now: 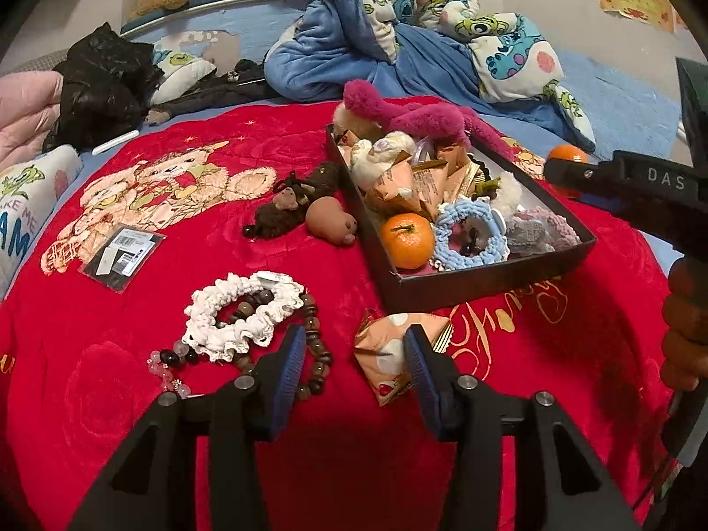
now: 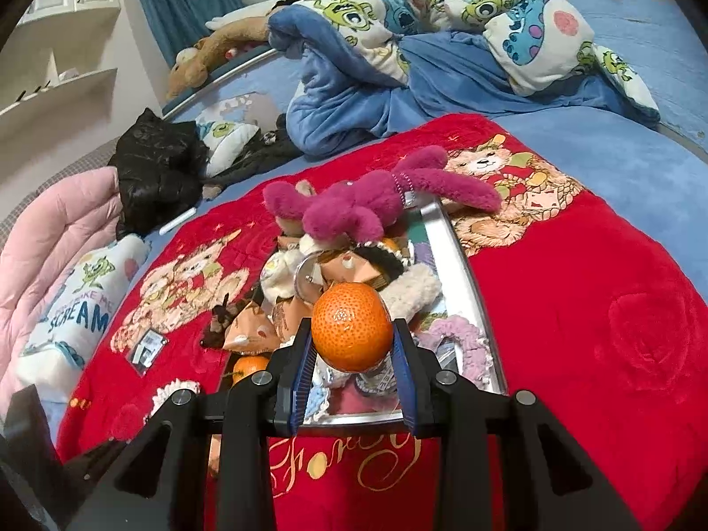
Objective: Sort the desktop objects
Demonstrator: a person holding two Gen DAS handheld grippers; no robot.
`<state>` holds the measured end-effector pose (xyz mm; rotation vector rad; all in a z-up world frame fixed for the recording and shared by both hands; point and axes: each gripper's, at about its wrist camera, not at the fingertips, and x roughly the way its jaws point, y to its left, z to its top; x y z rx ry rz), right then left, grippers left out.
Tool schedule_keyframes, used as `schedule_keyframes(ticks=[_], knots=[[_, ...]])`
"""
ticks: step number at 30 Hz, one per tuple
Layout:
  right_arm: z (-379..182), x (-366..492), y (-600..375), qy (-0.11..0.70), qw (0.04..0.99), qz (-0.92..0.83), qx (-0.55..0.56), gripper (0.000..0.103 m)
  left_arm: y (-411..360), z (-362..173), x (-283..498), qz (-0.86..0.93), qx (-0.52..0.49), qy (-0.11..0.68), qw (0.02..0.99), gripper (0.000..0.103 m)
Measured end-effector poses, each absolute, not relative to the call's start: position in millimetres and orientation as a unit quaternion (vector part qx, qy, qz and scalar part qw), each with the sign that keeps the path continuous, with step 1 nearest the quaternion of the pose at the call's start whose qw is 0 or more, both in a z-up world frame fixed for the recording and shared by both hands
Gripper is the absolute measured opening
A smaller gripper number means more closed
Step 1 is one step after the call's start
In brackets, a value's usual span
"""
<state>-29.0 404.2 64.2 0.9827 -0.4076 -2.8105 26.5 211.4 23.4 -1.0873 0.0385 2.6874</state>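
My right gripper (image 2: 352,336) is shut on an orange tangerine (image 2: 352,325) and holds it above the near end of the dark box (image 2: 460,265). The same tangerine (image 1: 566,157) shows in the left wrist view beyond the box (image 1: 486,283). The box holds a second tangerine (image 1: 407,240), a blue scrunchie (image 1: 469,239), wrapped packets and a magenta plush (image 1: 407,110). My left gripper (image 1: 354,354) is open and empty, low over the red blanket (image 1: 132,354). A wrapped packet (image 1: 389,354) lies by its right finger, a white scrunchie (image 1: 243,309) and a bead bracelet (image 1: 318,363) by its left finger.
A brown monkey plush (image 1: 287,203), a brown squishy toy (image 1: 332,221) and a black card packet (image 1: 121,256) lie on the blanket left of the box. Rumpled blue bedding (image 1: 398,35) and a black jacket (image 1: 101,84) lie behind.
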Motion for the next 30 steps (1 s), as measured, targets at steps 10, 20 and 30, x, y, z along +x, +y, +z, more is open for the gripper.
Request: schedule_keyframes(ticks=[10,20,30], knots=[[45.4,-19.7,386.5,-0.083,0.077,-0.926,0.360,0.032,234.1,8.5,24.6,0.907,-0.392,0.031,0.150,0.049],[42.6,-12.7,395.1,-0.080,0.080,-0.925,0.364,0.032,249.0,-1.9,18.7,0.905,-0.398,0.055,0.140,0.049],[37.9,-9.9,397.3,-0.070,0.085,-0.923,0.369,0.032,250.4,-3.6,18.5,0.909,-0.391,0.067,0.128,0.033]])
